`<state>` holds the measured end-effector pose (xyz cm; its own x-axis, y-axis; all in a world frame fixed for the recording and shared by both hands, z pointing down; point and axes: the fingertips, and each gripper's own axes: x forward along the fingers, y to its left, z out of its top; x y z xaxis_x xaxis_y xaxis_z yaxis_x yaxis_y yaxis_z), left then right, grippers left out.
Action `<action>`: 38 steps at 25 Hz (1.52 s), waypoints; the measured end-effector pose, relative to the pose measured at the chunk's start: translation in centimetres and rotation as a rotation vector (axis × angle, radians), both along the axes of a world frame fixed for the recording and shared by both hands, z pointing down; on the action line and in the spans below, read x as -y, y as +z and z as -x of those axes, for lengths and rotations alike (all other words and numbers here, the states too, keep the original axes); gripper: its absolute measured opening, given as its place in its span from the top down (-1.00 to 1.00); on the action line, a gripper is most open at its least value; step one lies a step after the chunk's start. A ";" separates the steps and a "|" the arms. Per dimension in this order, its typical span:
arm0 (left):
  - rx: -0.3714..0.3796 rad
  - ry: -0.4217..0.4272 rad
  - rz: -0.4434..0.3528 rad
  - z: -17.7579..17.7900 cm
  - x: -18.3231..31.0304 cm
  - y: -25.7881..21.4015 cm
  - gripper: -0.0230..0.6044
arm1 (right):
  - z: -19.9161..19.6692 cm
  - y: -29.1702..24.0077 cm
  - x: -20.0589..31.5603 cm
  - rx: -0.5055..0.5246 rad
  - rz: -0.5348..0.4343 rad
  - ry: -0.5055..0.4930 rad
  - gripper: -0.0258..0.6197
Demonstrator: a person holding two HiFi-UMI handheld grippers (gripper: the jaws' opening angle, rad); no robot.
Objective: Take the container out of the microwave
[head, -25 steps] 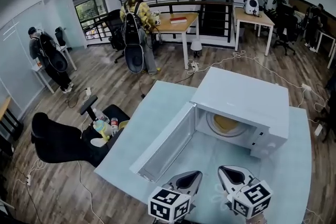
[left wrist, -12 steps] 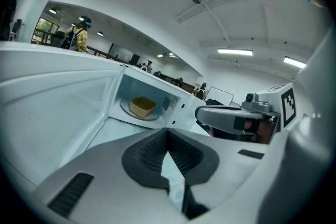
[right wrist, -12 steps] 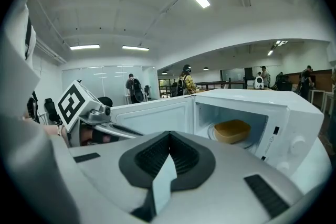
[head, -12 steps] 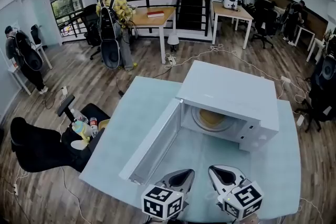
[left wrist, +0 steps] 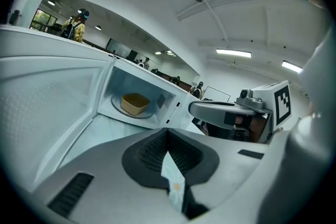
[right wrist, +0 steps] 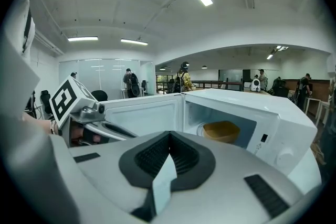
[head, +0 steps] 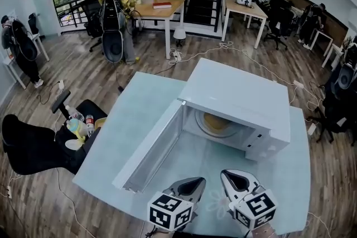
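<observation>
In the head view the left gripper [head: 199,181] and right gripper [head: 225,174] are hovering pressed together, short of the open microwave [head: 240,97], its door [head: 149,147] standing ahead-left. In the left gripper view the container [left wrist: 135,104] is sitting ahead inside, so the jaws are needing to spread first; in the right gripper view nothing is blocking the way, people [right wrist: 184,77] standing far beyond

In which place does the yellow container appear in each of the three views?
Head view: the yellow container is right of centre, inside the microwave.
Left gripper view: left of centre.
Right gripper view: right of centre.
Shared landmark: the open microwave door, left of the container in every view.
</observation>
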<state>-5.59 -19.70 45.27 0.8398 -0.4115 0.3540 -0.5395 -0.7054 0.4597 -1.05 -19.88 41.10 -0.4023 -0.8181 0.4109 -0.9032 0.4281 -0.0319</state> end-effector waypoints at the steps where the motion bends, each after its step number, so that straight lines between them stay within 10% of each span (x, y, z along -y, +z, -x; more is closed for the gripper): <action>1: 0.006 -0.005 -0.003 0.0 0.2 0.1 0.88 | 0.0 0.1 0.4 -0.008 0.001 -0.009 0.89; 12: 0.057 -0.019 -0.081 -0.2 1.8 0.1 0.88 | -0.7 3.9 4.7 -0.073 0.031 -0.048 0.89; 38: 0.156 -0.064 0.027 -0.3 4.6 5.9 0.88 | -3.9 9.6 13.4 -0.137 0.060 0.015 0.89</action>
